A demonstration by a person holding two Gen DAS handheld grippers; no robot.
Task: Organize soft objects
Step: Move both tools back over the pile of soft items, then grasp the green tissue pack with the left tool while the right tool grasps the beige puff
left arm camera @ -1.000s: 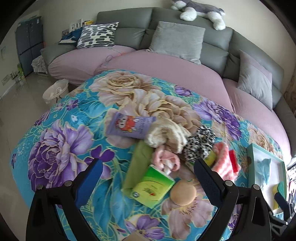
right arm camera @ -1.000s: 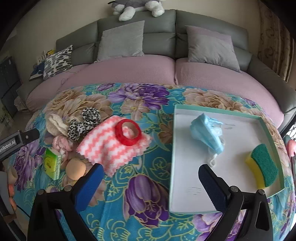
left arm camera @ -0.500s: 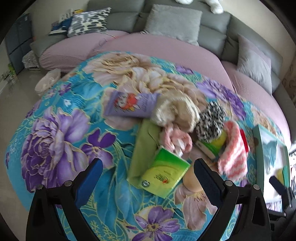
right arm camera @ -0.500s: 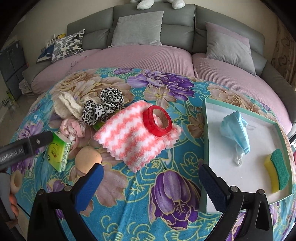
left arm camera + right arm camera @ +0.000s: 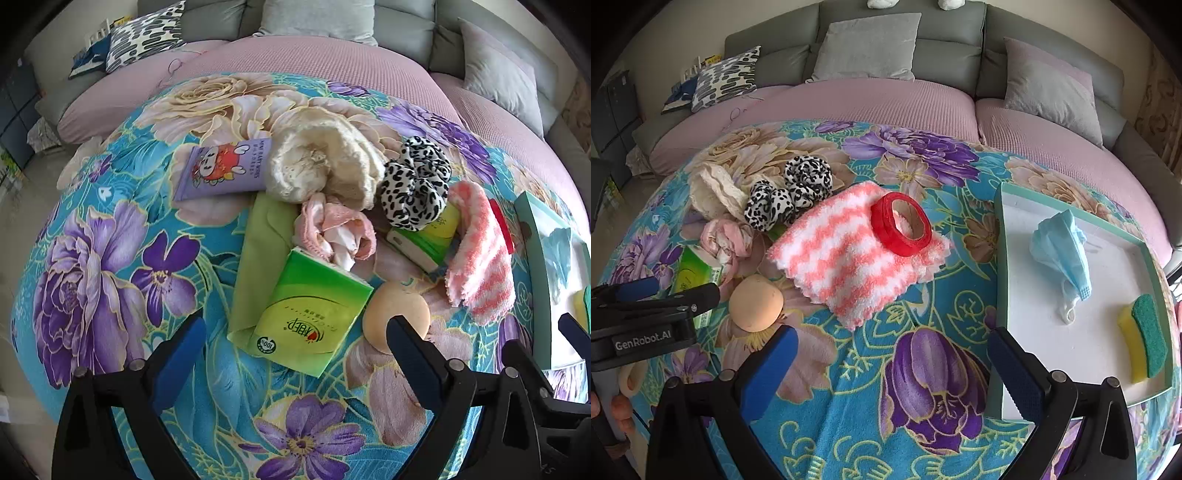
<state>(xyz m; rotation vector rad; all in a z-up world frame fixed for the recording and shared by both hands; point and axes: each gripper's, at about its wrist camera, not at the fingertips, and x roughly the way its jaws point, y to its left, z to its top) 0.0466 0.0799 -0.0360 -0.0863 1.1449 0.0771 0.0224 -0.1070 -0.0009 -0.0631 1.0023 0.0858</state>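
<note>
Green tissue pack (image 5: 310, 314) lay between the left hand-held gripper's (image 5: 295, 332) spread, empty jaws; squeeze its long sides squarely. At three o'clock, the right hand-held gripper (image 5: 890, 347) gaped, released.

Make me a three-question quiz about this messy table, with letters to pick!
1. Where does the red tape roll sit?
A on the pink-and-white fluffy cloth
B in the white tray
C on the sofa

2. How many things lie in the white teal-rimmed tray?
A none
B two
C five

3. How is the right gripper?
A shut on a cloth
B open, holding nothing
C shut on a sponge

Answers: 1 A, the roll rests on the cloth. 2 B, a blue face mask and a yellow-green sponge. 3 B, its fingers stand wide apart.
</note>
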